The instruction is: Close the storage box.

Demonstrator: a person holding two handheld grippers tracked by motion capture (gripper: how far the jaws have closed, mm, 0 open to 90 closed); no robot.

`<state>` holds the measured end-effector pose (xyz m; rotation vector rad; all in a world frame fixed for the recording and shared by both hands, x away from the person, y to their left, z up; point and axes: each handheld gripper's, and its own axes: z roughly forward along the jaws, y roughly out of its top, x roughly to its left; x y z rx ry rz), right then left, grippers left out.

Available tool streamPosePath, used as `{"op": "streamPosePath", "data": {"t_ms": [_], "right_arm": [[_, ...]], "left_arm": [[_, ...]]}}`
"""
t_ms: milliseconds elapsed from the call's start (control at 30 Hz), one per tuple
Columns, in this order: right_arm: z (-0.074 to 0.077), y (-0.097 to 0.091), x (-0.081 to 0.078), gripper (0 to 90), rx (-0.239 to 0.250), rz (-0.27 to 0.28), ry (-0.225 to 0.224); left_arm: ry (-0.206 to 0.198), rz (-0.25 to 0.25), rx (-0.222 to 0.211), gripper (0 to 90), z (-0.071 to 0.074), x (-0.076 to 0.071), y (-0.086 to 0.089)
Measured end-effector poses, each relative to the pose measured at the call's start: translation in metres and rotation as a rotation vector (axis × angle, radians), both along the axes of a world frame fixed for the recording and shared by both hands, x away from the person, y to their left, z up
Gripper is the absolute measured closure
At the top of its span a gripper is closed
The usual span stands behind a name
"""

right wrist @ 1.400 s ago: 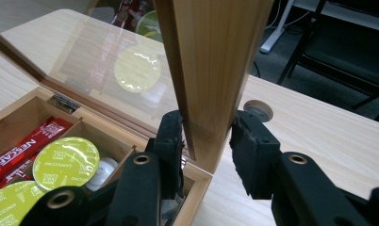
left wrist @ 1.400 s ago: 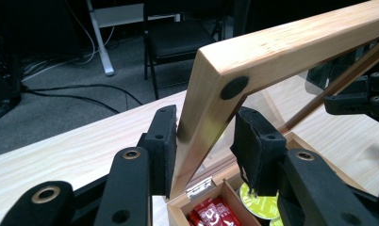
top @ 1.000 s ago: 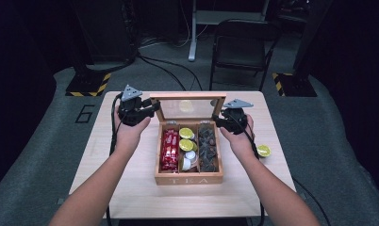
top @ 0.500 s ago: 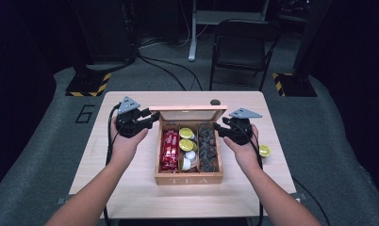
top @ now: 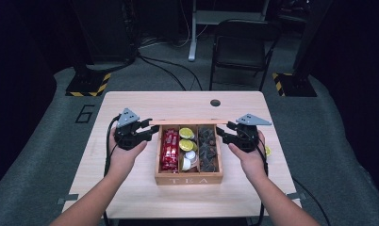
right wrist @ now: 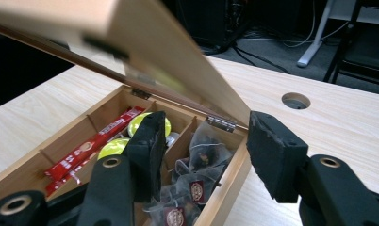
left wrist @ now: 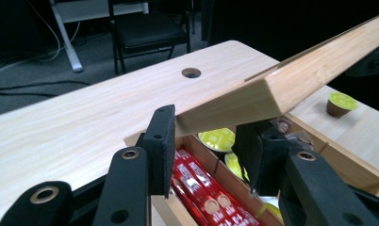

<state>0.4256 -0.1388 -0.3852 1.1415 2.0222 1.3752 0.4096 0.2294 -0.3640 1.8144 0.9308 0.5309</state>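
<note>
A: Left gripper (left wrist: pixel 204 141) clamps the corner of the wooden lid (left wrist: pixel 282 80), raised over the tea box (top: pixel 188 178) mid-table.

B: Stiff, light, hinged; edges give good purchase. Right gripper (right wrist: pixel 204 150) has just been opening, jaws apart with the lid's right edge loose between them.

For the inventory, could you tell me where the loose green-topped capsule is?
In the high view, the capsule sits on the table, right of the tea box, beside the right hand.
</note>
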Motion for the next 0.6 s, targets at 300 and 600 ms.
{"op": "streamPosePath", "data": {"t_ms": [300, 600], "right_arm": [[0.001, 0.003, -0.024, 45.1, -0.069, 0.054, -0.05], [-0.005, 0.005, -0.041, 44.0, -0.093, 0.065, -0.076]], "left_arm": [[0.011, -0.017, 0.002, 56.4, -0.016, -0.013, 0.002], [0.007, -0.01, 0.007, 51.9, -0.035, -0.028, -0.002]]}}
